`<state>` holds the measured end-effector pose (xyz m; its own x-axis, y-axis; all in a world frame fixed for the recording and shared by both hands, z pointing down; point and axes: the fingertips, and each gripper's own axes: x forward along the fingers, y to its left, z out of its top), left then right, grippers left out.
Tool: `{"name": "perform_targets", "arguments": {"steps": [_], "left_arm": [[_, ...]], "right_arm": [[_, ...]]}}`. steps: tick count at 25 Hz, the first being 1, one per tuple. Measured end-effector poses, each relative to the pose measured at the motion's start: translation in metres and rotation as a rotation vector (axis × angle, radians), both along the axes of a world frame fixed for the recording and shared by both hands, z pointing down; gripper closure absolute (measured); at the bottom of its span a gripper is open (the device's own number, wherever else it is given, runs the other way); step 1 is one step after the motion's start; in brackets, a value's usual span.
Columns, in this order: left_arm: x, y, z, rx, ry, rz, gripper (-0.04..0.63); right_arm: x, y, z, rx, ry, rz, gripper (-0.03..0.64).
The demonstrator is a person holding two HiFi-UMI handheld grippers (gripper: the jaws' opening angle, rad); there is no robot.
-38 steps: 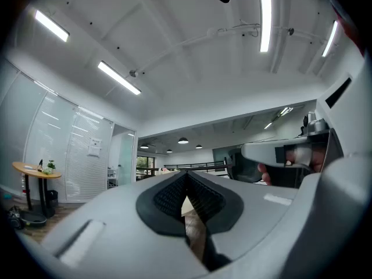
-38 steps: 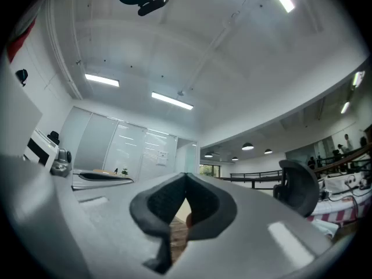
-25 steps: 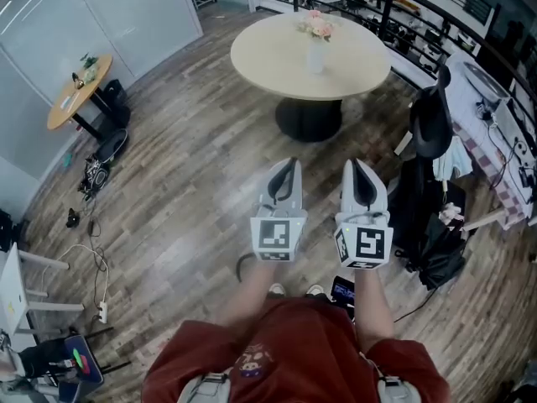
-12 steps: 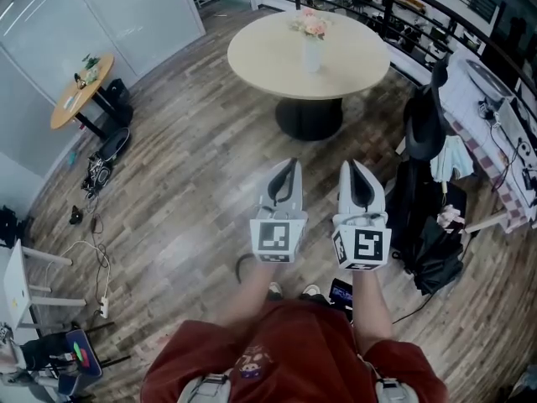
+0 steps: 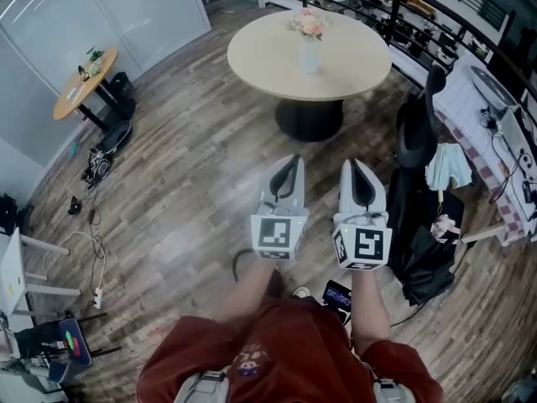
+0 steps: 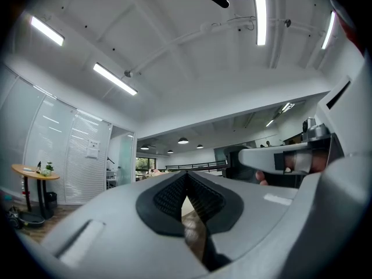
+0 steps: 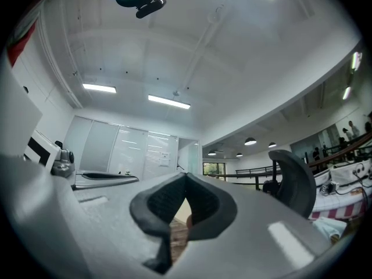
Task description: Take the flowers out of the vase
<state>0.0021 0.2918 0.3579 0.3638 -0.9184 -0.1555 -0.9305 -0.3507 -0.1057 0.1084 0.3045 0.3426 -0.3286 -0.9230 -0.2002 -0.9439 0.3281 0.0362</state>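
Pink flowers (image 5: 306, 24) stand in a white vase (image 5: 310, 57) on a round beige table (image 5: 260, 53) at the top of the head view. My left gripper (image 5: 291, 159) and right gripper (image 5: 354, 164) are held side by side over the wooden floor, well short of the table. Both are shut with nothing in them. In the left gripper view the left gripper (image 6: 186, 174) has its jaw tips touching, and the right gripper (image 7: 186, 178) looks the same in the right gripper view. The flowers do not show clearly in either gripper view.
A black office chair (image 5: 417, 133) and a dark bag (image 5: 428, 259) stand right of me, beside a cluttered desk (image 5: 495, 116). A small round side table (image 5: 82, 82) stands at the left, with cables (image 5: 88, 225) on the floor. A black railing (image 5: 403, 7) runs behind the table.
The view has shifted forward a little; the table and chair sit slightly nearer and lower. Both grippers keep the same pose, side by side and shut.
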Motion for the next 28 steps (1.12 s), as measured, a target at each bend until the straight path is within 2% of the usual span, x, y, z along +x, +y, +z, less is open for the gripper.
{"name": "perform_targets", "arguments": {"steps": [10, 18, 28], "left_arm": [[-0.005, -0.064, 0.015, -0.019, 0.015, 0.000, 0.591], [-0.035, -0.146, 0.006, -0.023, 0.031, 0.005, 0.591], [-0.079, -0.252, -0.002, -0.015, 0.043, 0.039, 0.591]], "right_arm": [[-0.010, -0.066, 0.012, -0.018, 0.021, -0.009, 0.615], [-0.040, -0.146, 0.006, -0.025, 0.038, -0.009, 0.615], [-0.081, -0.250, 0.004, -0.042, 0.046, 0.038, 0.615]]}}
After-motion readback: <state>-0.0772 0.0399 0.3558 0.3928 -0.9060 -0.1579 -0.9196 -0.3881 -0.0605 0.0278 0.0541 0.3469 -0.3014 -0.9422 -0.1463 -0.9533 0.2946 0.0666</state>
